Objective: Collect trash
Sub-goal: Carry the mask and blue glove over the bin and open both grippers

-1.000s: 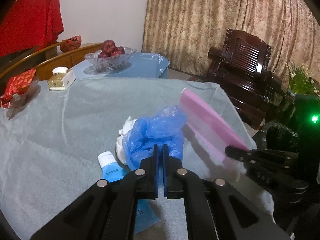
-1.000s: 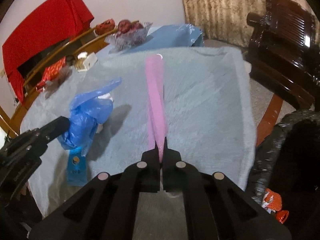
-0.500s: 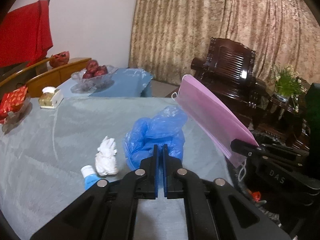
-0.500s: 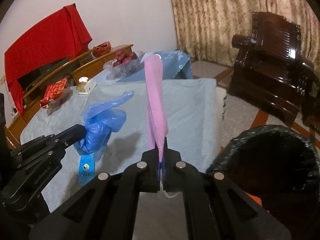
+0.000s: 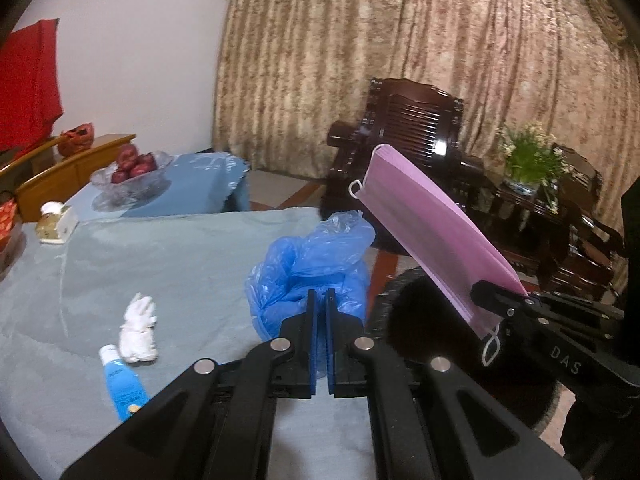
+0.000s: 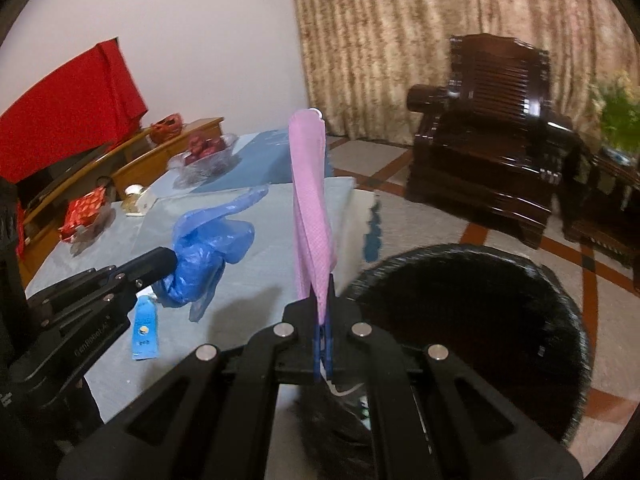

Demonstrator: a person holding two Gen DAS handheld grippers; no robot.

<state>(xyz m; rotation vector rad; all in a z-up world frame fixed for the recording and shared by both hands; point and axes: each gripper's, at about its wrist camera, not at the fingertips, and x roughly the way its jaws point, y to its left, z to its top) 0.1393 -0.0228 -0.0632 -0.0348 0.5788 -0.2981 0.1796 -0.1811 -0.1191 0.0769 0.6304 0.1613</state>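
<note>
My left gripper (image 5: 319,300) is shut on a crumpled blue plastic bag (image 5: 308,268) and holds it above the table's right edge; the bag also shows in the right wrist view (image 6: 204,248). My right gripper (image 6: 322,292) is shut on a pink face mask (image 6: 310,192), which stands up from the jaws; it also shows in the left wrist view (image 5: 432,236). A black-lined trash bin (image 6: 476,328) stands on the floor just right of the table, under and ahead of my right gripper. A white crumpled tissue (image 5: 138,330) and a blue tube (image 5: 124,382) lie on the table.
The table has a grey cloth (image 5: 168,264). At its far end are a glass bowl of red fruit (image 5: 130,172), a small box (image 5: 56,224) and a red packet (image 6: 86,210). A dark wooden armchair (image 6: 492,136) and a potted plant (image 5: 532,156) stand beyond.
Both grippers have moved right, off the table toward the bin, carrying the blue bag and the pink mask. The tissue and blue tube stay on the cloth.
</note>
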